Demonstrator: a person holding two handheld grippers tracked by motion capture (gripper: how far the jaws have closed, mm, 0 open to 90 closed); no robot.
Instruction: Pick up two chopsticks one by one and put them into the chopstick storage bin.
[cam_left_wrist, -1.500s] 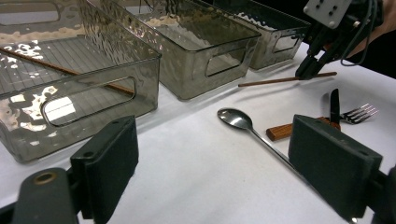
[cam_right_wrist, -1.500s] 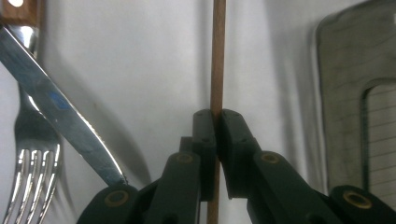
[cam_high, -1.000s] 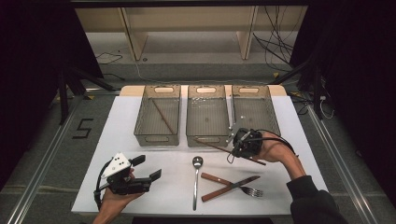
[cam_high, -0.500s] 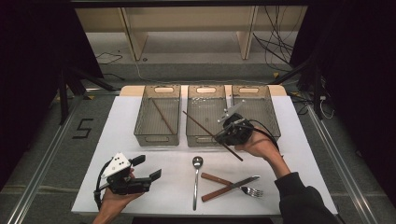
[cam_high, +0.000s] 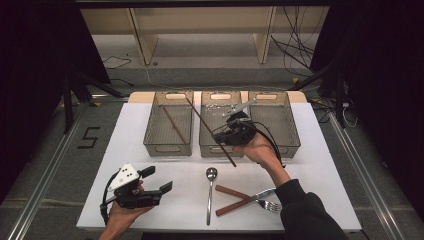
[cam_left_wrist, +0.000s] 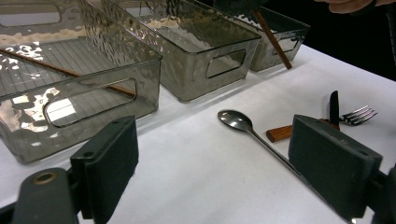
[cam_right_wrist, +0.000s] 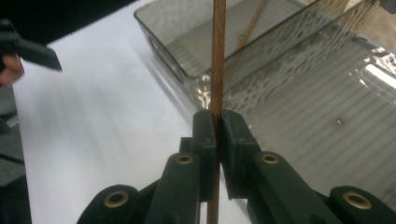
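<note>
Carrying the chopstick (cam_high: 210, 131) pinched near one end was the risk in the high view: your right gripper (cam_high: 231, 134) held it over the middle bin (cam_high: 220, 145), the long free end slanting up and away toward the left bin (cam_high: 169, 145), where a second chopstick (cam_high: 175, 125) already lay. That free end could have caught the rim between the two bins and twisted out of the grip, dropping short of the left bin.

From the left gripper view, your left gripper (cam_left_wrist: 224, 163) stood with jaws wide apart and nothing between them, in front of the left bin (cam_left_wrist: 84, 100), the spoon (cam_left_wrist: 252, 133) near its right jaw.

From the right gripper view, your jaws were clamped on the chopstick (cam_right_wrist: 217, 65), which ran straight up between them toward the left bin (cam_right_wrist: 187, 51)
</note>
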